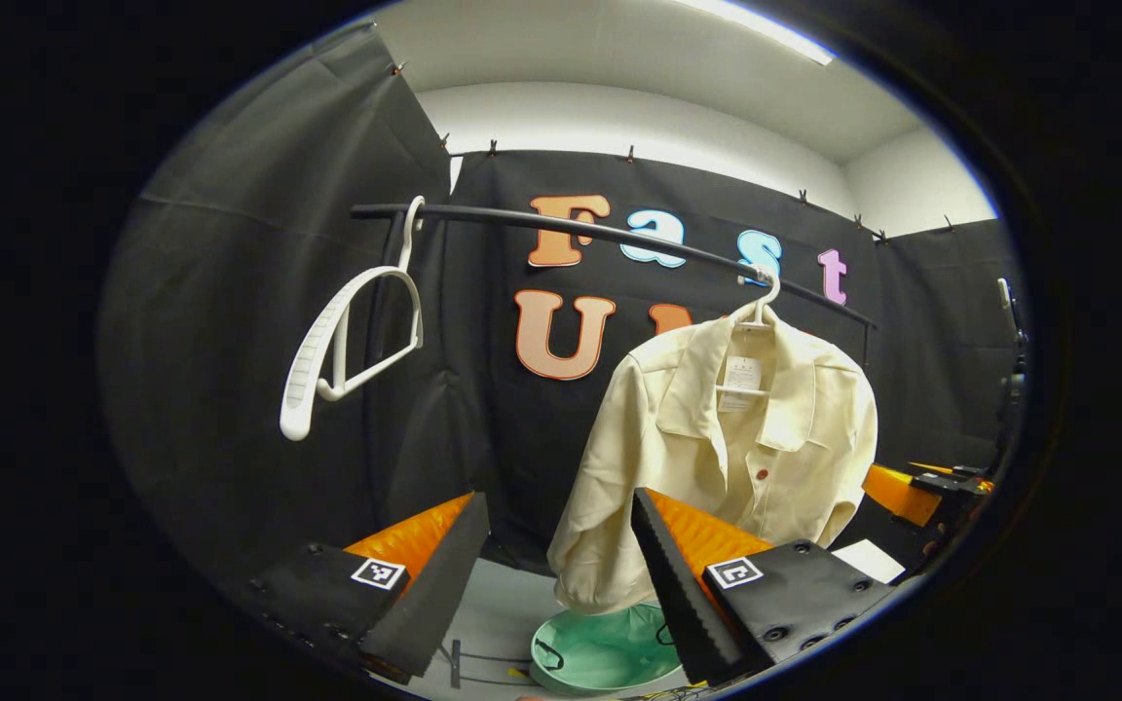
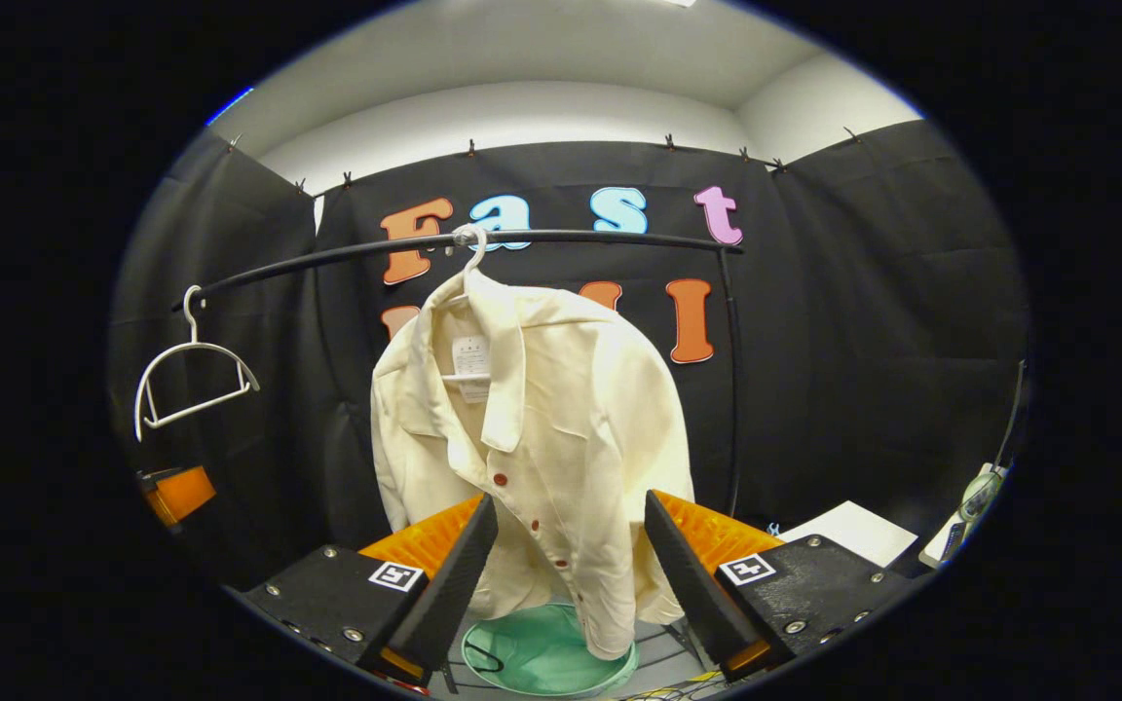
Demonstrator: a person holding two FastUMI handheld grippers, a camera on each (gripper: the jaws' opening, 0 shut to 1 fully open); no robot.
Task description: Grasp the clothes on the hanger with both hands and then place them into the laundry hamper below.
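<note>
A cream button-up shirt (image 1: pixel 736 438) (image 2: pixel 532 428) hangs on a white hanger (image 1: pixel 761 292) (image 2: pixel 471 255) from a black rail (image 1: pixel 600 234) (image 2: pixel 542 237). Below it on the floor stands a green laundry hamper (image 1: pixel 600 650) (image 2: pixel 542 654). My left gripper (image 1: pixel 561 574) is open, a short way in front of the shirt and left of it, with nothing between its fingers. My right gripper (image 2: pixel 569 574) is open too, facing the shirt's lower front, apart from the cloth. The right gripper (image 1: pixel 921 487) also shows past the shirt in the left gripper view.
An empty white hanger (image 1: pixel 347 341) (image 2: pixel 193 375) hangs at the rail's left end. A vertical post (image 2: pixel 731 380) holds the rail's right end. A white sheet (image 2: pixel 848 531) (image 1: pixel 868 560) lies low on the right. Black cloth walls close in the booth on three sides.
</note>
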